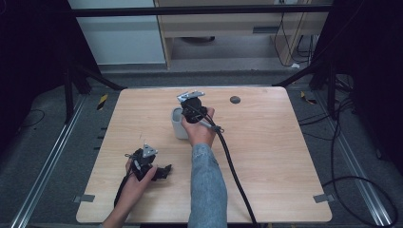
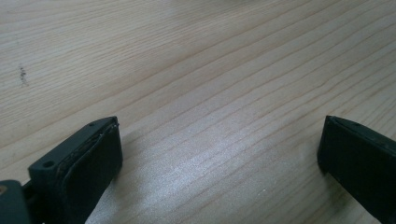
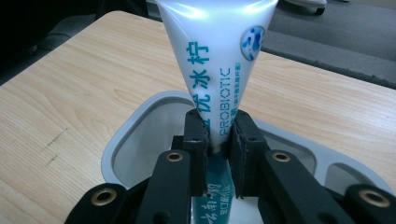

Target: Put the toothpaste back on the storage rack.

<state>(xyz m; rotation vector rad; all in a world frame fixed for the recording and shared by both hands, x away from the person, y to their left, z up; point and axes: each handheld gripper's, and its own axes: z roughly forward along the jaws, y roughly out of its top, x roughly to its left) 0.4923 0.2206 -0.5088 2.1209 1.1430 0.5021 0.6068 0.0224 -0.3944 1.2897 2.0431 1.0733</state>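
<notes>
gripping the tube (image 3: 215, 70) upright over the holder (image 3: 135, 130), our right gripper (image 3: 218, 140) clamps it for lowering, while our left gripper (image 2: 219, 154) rests wide open, empty.

Count of items on the wooden table (image 1: 266, 156):

- Grippers: 2. The left gripper (image 1: 164, 172) is held in one hand (image 1: 135, 183) near the front edge; the right gripper (image 3: 219, 140) is held in the other hand (image 1: 199, 130) over the middle.
- Holders: 1, a grey-white cup-like holder (image 3: 140, 121). Two openings can be made out in it, one large and one smaller at the side.
- Tubes: 1, a white tube (image 3: 215, 56) printed in teal, marked "PROBIOTIC".
- Dark round marks on the tabletop: 1, a round spot (image 1: 235, 99) near the far edge; what it is cannot be told.
- Hands: 2. Denim sleeve (image 1: 206, 190): 1.
</notes>
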